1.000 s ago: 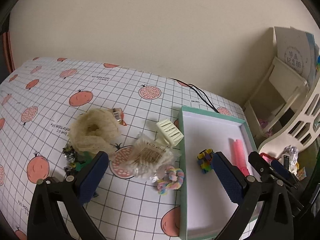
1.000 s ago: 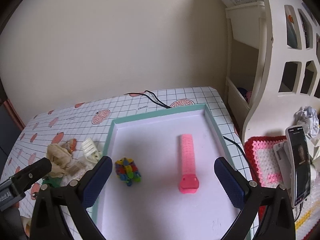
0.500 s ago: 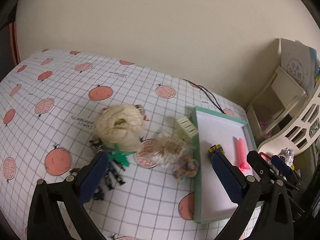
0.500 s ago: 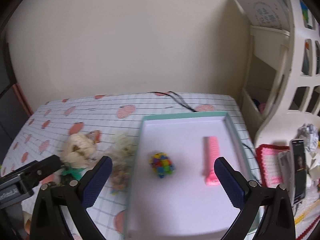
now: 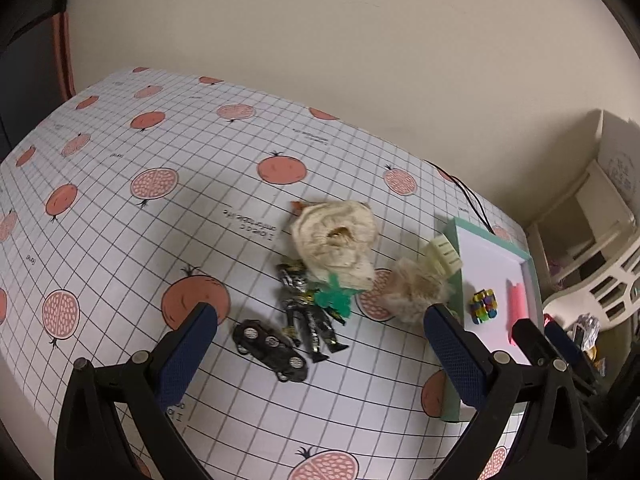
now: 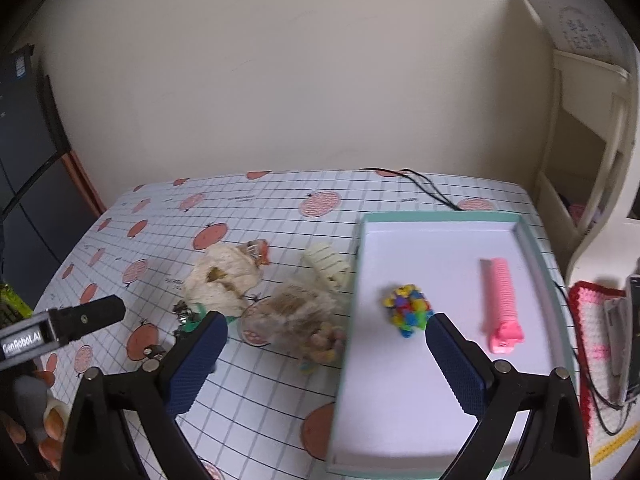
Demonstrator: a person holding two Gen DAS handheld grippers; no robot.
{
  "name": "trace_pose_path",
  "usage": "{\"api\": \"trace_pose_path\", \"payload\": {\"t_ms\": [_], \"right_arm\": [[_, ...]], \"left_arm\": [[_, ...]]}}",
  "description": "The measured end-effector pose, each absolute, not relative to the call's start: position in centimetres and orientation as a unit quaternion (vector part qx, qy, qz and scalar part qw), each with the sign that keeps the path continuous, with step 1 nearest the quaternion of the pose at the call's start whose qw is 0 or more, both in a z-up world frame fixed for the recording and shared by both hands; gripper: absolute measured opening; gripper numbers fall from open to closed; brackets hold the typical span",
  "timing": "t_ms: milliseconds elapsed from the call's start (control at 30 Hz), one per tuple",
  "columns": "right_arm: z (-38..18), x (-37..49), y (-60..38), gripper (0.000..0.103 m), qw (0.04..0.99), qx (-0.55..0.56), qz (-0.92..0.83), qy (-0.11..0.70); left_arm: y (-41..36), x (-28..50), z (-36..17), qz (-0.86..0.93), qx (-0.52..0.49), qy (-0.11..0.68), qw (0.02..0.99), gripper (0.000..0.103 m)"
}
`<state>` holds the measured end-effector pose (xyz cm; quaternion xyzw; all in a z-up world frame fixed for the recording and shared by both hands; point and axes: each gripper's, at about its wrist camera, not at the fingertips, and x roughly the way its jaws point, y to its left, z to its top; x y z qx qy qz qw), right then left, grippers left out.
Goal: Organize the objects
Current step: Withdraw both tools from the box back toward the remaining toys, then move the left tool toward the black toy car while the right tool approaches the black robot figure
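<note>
**Left wrist view: both grippers spread wide above the table, holding nothing**

Left wrist view shows the left gripper (image 5: 318, 344) with its blue-padded jaws wide apart and nothing between them. In the gap, low in the frame, a black toy car (image 5: 270, 350) lies on the fruit-print tablecloth (image 5: 160, 220), with a dark action figure (image 5: 306, 306) just beside it at centre. Above those sit a green plastic piece (image 5: 336, 300), a cream crumpled cloth (image 5: 336, 240), and a clear bag of small items (image 5: 416, 290), blurred. A cream plastic clip (image 5: 442, 258) lies against the tray's left edge. The teal-rimmed tray (image 5: 452, 380) runs along the right side of the frame.

From the right wrist view, the right gripper (image 6: 322, 354) is likewise spread open and empty. The tray (image 6: 552, 276) fills the lower right of the frame; inside it a multicoloured block cluster (image 6: 406, 310) lies just above the right-hand pad, and a pink ribbed toy (image 6: 500, 300) lies further right. The bag (image 6: 296, 312) sits between the pads, left of the tray.
</note>
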<state>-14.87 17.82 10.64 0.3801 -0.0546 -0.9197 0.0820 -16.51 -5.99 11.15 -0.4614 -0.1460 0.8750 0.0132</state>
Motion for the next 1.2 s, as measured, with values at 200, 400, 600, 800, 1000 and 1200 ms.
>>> {"api": "trace_pose_path", "payload": {"t_ms": [200, 400, 600, 800, 1000, 1200], "right_arm": [[9.4, -15.2, 16.0, 0.091, 0.103, 0.388, -0.915, -0.050], [8.1, -15.4, 13.4, 0.084, 0.129, 0.400, -0.906, -0.041], [6.9, -15.8, 11.6, 0.080, 0.144, 0.414, -0.898, -0.044], [5.1, -16.4, 9.7, 0.076, 0.161, 0.434, -0.886, -0.033], [3.2, -17.0, 8.1, 0.073, 0.173, 0.455, -0.873, -0.031], [2.1, -17.3, 6.8, 0.071, 0.178, 0.465, -0.867, -0.017]], "left_arm": [[-7.2, -17.0, 9.7, 0.863, -0.480, -0.154, 0.002, 0.103], [-7.6, -17.3, 8.1, 0.851, -0.499, -0.162, -0.020, 0.103], [-8.9, -17.5, 6.8, 0.840, -0.510, -0.178, -0.052, 0.102], [-9.8, -17.8, 5.5, 0.828, -0.522, -0.192, -0.065, 0.101], [-10.3, -18.1, 4.1, 0.816, -0.536, -0.202, -0.082, 0.096], [-10.8, -18.5, 2.6, 0.802, -0.551, -0.212, -0.087, 0.091]]}}
